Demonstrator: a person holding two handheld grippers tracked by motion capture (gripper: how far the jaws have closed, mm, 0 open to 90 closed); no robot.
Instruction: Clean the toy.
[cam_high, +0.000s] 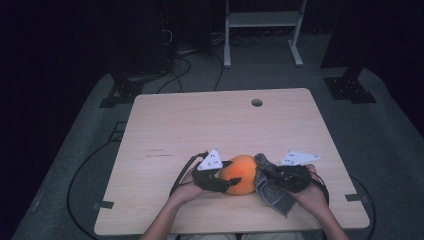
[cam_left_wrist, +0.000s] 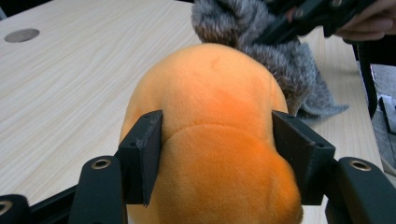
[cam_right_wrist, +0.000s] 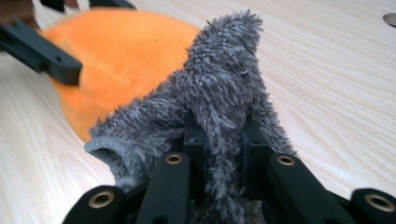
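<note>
An orange plush toy (cam_high: 242, 172) lies on the wooden table (cam_high: 200, 125) near its front edge. My left gripper (cam_high: 227, 182) comes at it from the left. In the left gripper view the two black pads (cam_left_wrist: 142, 149) press into the sides of the plush toy (cam_left_wrist: 210, 93), which bulges around them. A grey fuzzy cloth (cam_high: 272, 197) lies against the toy's right side. My right gripper (cam_high: 267, 172) is shut on a raised fold of the cloth (cam_right_wrist: 224, 84), pinched between its jaws (cam_right_wrist: 223, 140). The orange plush (cam_right_wrist: 121, 51) sits just behind that fold.
A round hole (cam_high: 257, 102) is set in the table near its far edge. The far half of the tabletop is bare wood. Black cables trail on the grey floor at left, and a white metal stand (cam_high: 262, 30) is behind the table.
</note>
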